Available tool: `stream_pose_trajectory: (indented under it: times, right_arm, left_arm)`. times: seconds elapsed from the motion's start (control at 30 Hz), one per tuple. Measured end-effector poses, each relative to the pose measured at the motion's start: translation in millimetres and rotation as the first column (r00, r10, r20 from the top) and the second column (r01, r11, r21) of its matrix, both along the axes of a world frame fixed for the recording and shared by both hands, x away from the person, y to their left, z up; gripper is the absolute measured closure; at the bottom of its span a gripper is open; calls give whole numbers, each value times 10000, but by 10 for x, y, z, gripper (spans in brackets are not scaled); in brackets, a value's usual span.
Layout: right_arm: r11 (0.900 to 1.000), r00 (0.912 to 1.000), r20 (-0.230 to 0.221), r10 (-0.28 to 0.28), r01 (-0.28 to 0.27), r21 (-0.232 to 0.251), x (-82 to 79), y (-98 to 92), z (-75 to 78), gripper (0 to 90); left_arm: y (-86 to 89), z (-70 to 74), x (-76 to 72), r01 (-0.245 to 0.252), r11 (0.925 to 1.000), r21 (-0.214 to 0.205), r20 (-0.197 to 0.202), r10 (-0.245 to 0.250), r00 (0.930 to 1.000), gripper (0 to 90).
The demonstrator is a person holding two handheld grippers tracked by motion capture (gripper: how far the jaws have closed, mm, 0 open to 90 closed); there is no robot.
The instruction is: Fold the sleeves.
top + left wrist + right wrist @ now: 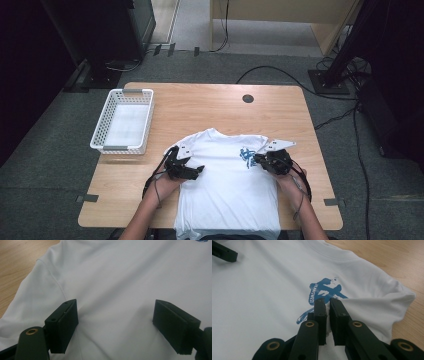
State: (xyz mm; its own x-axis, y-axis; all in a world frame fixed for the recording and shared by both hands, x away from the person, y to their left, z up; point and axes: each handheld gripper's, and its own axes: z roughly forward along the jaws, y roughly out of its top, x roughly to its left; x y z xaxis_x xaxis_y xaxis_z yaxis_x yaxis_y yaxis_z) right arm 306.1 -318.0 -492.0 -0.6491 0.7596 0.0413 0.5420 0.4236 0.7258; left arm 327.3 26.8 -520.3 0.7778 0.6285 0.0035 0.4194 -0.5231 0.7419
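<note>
A white T-shirt (227, 187) with a blue printed logo (246, 156) lies flat, front up, on the near half of the wooden table (210, 102), its collar pointing away from the person and its hem hanging over the near edge. The right gripper (260, 160) sits at the shirt's logo side; in the right gripper view its jaws are nearly closed, pinching a raised fold of the white cloth (327, 315) just beside the logo (324, 293), with the short sleeve (397, 297) spread toward the bare wood. The left gripper (200, 170) rests over the opposite side of the chest; in the left gripper view its jaws stand wide apart over smooth cloth (115, 290), holding nothing, their tips at or just above the fabric.

A white perforated plastic basket (123, 120) stands well apart at the table's far left corner. A dark round cable port (248, 98) marks the far edge. Nothing lies between the grippers and the shirt. The lettering in the logo is seen in the right gripper view alone; the high view gives the basket and the carpeted floor (45, 150) with its cables (345, 117).
</note>
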Motion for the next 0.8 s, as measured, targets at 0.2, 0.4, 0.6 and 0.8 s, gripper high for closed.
stream_pose_trajectory:
  times: [0.2,0.4,0.6,0.8]
  right_arm:
    - [10000,10000,11,29,-29,48,10,45,5,854]
    - [9998,9998,37,177,-177,0,17,99,-10,854]
    - [9997,9997,1,258,-258,27,26,152,-17,853]
    - [9996,9997,1,264,-264,67,32,174,-22,851]
  left_arm:
    - [0,0,0,-1,10000,-2,-1,1,10000,209]
    - [0,0,0,-1,10000,-1,0,1,10000,209]
    - [0,0,0,0,10000,-2,0,0,10000,209]
    - [0,0,0,0,10000,1,1,0,10000,209]
